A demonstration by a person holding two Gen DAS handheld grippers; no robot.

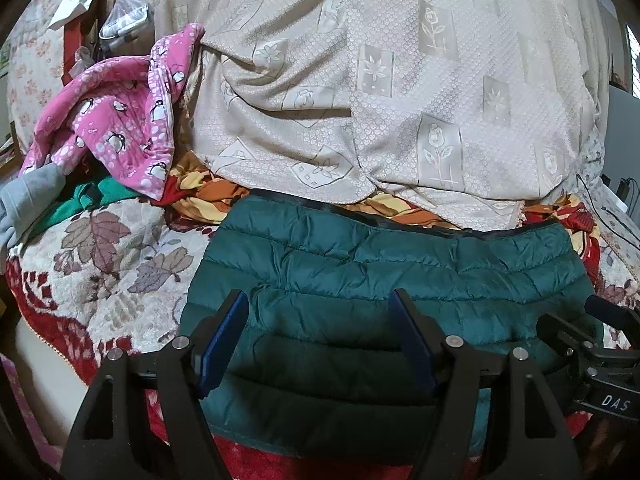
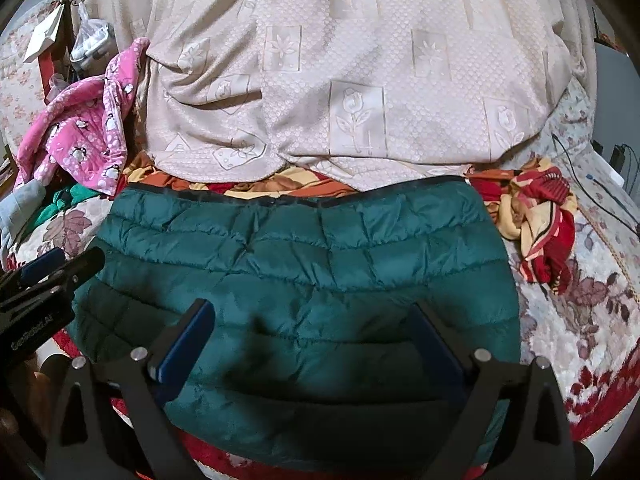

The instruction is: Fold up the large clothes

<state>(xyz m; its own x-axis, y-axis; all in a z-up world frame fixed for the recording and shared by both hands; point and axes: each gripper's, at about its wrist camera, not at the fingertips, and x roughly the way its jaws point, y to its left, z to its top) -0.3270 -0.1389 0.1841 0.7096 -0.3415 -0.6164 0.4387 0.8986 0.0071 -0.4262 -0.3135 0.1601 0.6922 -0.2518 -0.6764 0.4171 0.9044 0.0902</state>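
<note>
Blue-padded left gripper (image 1: 320,336) is hanging wide open, holding nothing, over the folded teal puffer jacket (image 1: 380,264) lying on the flowery blanket (image 1: 100,248). Right gripper (image 2: 316,344) is hanging wide open too over the same jacket (image 2: 304,248), near a pink penguin pajama (image 2: 84,132).

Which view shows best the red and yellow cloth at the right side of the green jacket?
The right wrist view. There the red and yellow cloth lies in full view beside the jacket, with its folds and fringe clear. The left wrist view shows only a narrow strip of it at the jacket's far right corner.
</note>
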